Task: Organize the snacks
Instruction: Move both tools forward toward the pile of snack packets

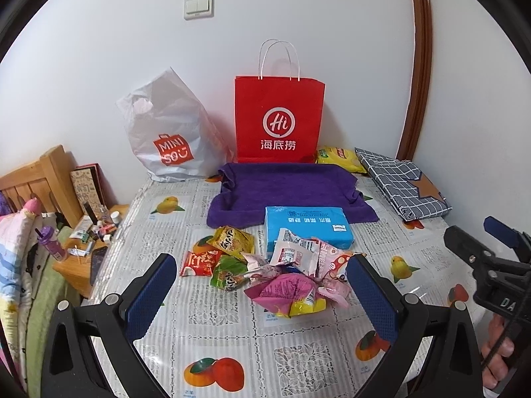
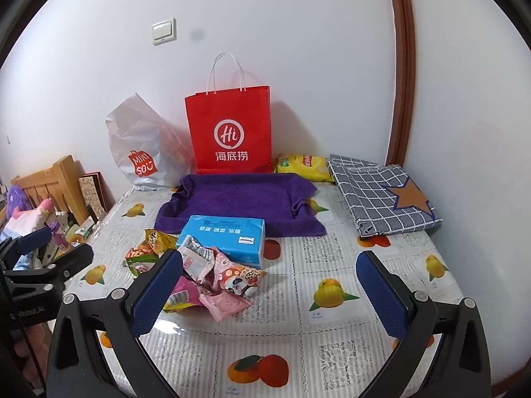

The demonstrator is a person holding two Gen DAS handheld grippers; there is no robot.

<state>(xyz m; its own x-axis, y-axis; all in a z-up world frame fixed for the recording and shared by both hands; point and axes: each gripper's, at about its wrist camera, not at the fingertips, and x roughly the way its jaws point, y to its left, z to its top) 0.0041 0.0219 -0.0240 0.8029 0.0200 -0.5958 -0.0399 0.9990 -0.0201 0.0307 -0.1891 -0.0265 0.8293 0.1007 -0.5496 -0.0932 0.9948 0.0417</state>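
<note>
A heap of small snack packets [image 1: 278, 268] [image 2: 212, 275] lies mid-table, pink, red, green and yellow wrappers jumbled together. Behind it rests a blue tissue pack [image 1: 307, 229] [image 2: 225, 235] on the edge of a purple towel [image 1: 288, 189] [image 2: 239, 199]. A red paper bag [image 1: 278, 119] [image 2: 230, 132] stands upright against the wall. My left gripper [image 1: 262, 295] is open, hovering just in front of the heap with nothing between its fingers. My right gripper [image 2: 270, 292] is open too, to the right of the heap over bare tablecloth; it also shows at the right edge of the left view [image 1: 491, 252].
A white plastic shopping bag [image 1: 166, 132] [image 2: 142, 152] leans left of the red bag. A yellow chip bag [image 1: 338, 159] [image 2: 303, 165] and folded checked cloth [image 1: 401, 182] [image 2: 381, 195] lie back right. A cluttered wooden bedside stand [image 1: 83, 248] sits left of the table.
</note>
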